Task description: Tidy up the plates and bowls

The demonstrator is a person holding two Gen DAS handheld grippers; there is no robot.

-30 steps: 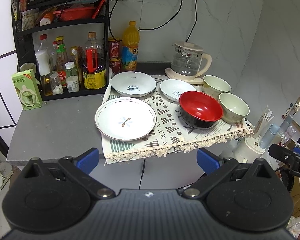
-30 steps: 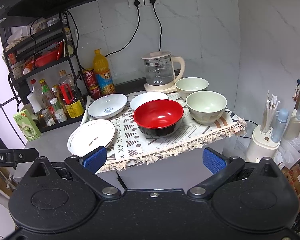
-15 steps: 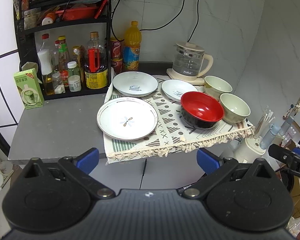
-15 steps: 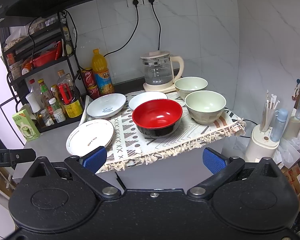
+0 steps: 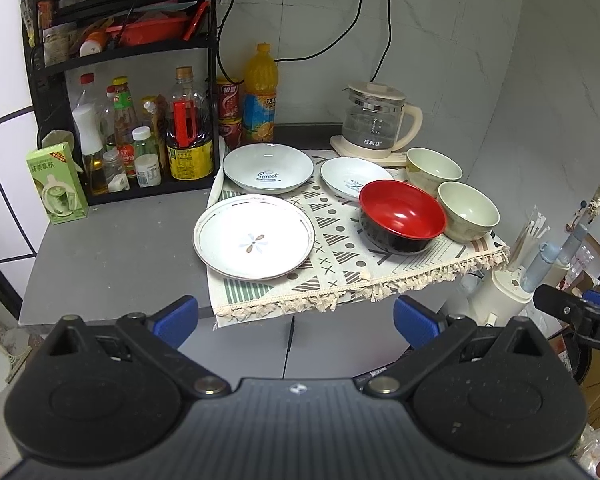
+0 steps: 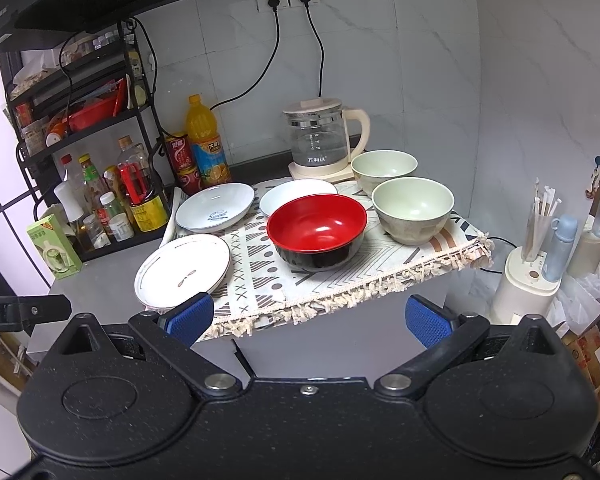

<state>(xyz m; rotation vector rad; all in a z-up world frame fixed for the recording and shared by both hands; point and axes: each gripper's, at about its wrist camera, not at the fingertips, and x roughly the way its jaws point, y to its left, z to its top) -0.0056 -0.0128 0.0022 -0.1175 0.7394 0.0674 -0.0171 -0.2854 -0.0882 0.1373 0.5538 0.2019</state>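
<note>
On a patterned cloth (image 5: 340, 264) lie a large white flower plate (image 5: 254, 236) at the front left, a "Sweet" plate (image 5: 268, 168) behind it, and a small white plate (image 5: 350, 178). A red and black bowl (image 5: 402, 216) stands at the front with two pale green bowls (image 5: 467, 211) (image 5: 433, 166) to its right. The same dishes show in the right wrist view: flower plate (image 6: 183, 270), red bowl (image 6: 317, 229), green bowl (image 6: 413, 209). My left gripper (image 5: 296, 318) and my right gripper (image 6: 308, 318) are both open and empty, short of the counter's front edge.
A black rack (image 5: 124, 92) of bottles and a green carton (image 5: 56, 184) stand at the left. An orange juice bottle (image 5: 261, 94) and a glass kettle (image 5: 374, 122) stand at the back wall. A white holder with straws (image 6: 534, 276) stands right of the counter.
Both grippers have drifted slightly; the dishes sit a little differently in each view. Nothing on the counter has moved and both grippers stay open.
</note>
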